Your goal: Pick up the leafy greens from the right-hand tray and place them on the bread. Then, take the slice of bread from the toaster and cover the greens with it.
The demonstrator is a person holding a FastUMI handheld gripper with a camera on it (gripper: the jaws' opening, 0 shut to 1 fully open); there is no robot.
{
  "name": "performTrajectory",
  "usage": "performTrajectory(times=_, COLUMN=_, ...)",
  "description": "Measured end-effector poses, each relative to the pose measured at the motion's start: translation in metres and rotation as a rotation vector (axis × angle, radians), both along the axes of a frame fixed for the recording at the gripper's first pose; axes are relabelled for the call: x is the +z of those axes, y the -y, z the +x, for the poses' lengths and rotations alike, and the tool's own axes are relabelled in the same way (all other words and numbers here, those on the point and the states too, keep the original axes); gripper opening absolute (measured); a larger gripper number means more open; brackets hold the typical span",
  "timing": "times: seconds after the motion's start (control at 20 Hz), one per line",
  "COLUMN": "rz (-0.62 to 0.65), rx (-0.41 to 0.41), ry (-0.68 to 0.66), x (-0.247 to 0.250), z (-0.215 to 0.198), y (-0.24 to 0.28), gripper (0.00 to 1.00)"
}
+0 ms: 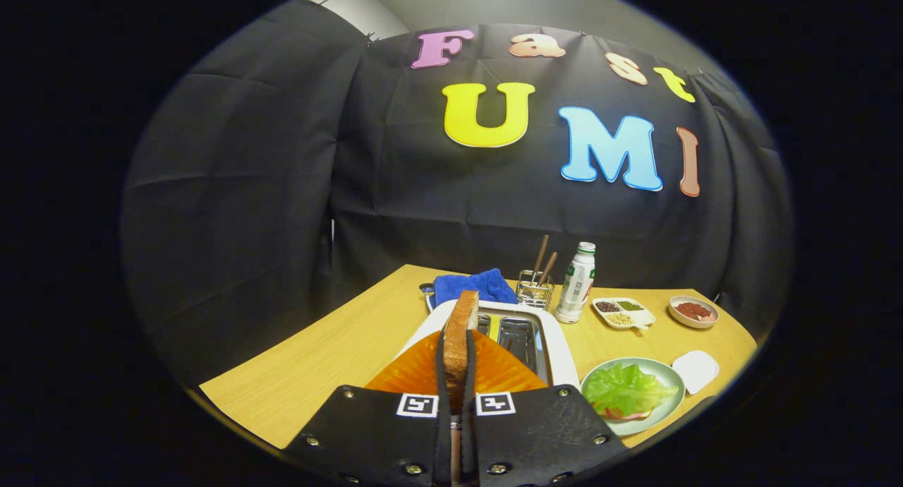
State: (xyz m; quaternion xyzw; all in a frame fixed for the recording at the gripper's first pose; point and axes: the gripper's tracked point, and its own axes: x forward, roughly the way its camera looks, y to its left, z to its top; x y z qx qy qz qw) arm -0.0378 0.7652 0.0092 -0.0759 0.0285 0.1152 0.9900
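Above the toaster (543,335), the tongs (457,374) are closed tight on the slice of bread (462,335), held upright and edge-on between both fingers, clear of the slots; the leafy greens (621,388) already lie on the green plate (670,374) just right of the toaster, seemingly over the lower bread, though that layer is hard to make out; so the second step looks in hand, the slice lifted out; the next move calls for carrying it right of the toaster, tipping it flat and lowering it square over the greens before releasing; behind the toaster on the surface (338,353) stand a blue cloth (473,286) and a bottle (576,282).
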Motion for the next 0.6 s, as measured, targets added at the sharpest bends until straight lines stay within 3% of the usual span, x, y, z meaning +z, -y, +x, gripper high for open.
performTrajectory(times=0.4, rz=0.055, rx=0.017, ry=-0.039, x=0.02, z=-0.004, y=0.002, gripper=0.05)
performTrajectory(times=0.6, rz=0.073, rx=0.027, ry=0.057, x=0.054, z=-0.013, y=0.0, gripper=0.05)
